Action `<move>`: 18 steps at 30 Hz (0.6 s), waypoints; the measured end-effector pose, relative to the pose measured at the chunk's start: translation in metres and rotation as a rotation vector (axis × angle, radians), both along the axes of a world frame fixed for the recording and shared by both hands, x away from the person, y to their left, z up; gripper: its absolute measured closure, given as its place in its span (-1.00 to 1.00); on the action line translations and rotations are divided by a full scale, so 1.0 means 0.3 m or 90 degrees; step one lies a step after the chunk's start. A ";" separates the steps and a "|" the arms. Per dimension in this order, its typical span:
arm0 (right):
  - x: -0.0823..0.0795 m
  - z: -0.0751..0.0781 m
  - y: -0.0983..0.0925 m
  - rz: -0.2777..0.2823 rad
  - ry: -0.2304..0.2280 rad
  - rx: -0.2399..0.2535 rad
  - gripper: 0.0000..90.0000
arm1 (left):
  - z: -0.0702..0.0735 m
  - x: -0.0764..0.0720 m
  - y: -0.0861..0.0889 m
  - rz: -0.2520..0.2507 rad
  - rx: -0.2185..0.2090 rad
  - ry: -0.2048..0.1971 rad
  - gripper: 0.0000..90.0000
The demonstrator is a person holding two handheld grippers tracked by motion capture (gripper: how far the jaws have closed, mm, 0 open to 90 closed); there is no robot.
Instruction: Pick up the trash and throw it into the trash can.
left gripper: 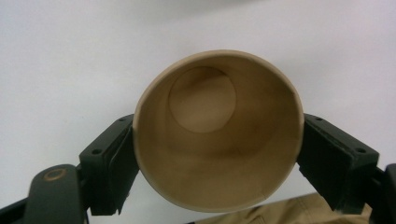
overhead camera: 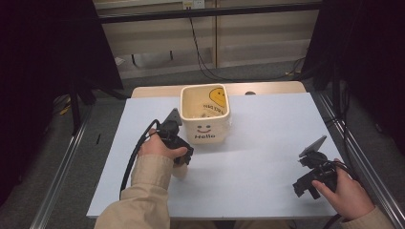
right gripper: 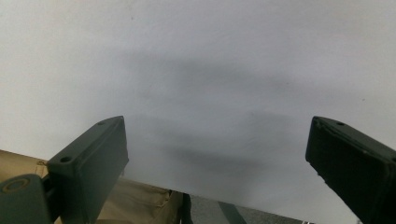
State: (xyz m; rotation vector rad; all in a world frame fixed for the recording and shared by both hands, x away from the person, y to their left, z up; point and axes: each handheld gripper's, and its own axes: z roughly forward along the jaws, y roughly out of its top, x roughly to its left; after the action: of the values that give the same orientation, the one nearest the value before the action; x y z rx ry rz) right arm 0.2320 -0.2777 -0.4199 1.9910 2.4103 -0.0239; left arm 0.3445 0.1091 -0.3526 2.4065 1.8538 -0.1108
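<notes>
From above, we hold the left gripper (overhead camera: 179,149) near the cream square "Hello" bin (overhead camera: 205,114) on the white bench (overhead camera: 267,143). Its jaws clasp the brown paper cup (left gripper: 217,128); we squeeze gently. Right gripper (right gripper: 217,163) gapes, holding nothing.

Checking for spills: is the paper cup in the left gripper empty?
Empty: the paper cup shows a bare bottom between the left gripper jaws.

Table cover (overhead camera: 267,143): plain pale grey-white. Bin (overhead camera: 206,114), toward 12 o'clock: cream, black smile and "Hello" print on its front, yellow smiley face on the inner wall. Paper cup (left gripper: 217,130) between the black jaws in the left gripper view: tan-brown inside. Sleeve (overhead camera: 143,186), 7 o'clock: beige.
</notes>
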 end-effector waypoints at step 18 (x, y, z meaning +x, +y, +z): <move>0.000 0.006 -0.001 0.007 0.007 -0.005 -0.88 | 0.363 0.083 -0.008 -0.037 -0.013 -0.008 -0.58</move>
State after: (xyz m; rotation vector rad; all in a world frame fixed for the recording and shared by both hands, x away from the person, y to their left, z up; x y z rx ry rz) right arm 0.2321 -0.2780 -0.4183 1.9795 2.4241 -0.0456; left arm 0.3696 0.1068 -0.2438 2.4415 1.7690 -0.1184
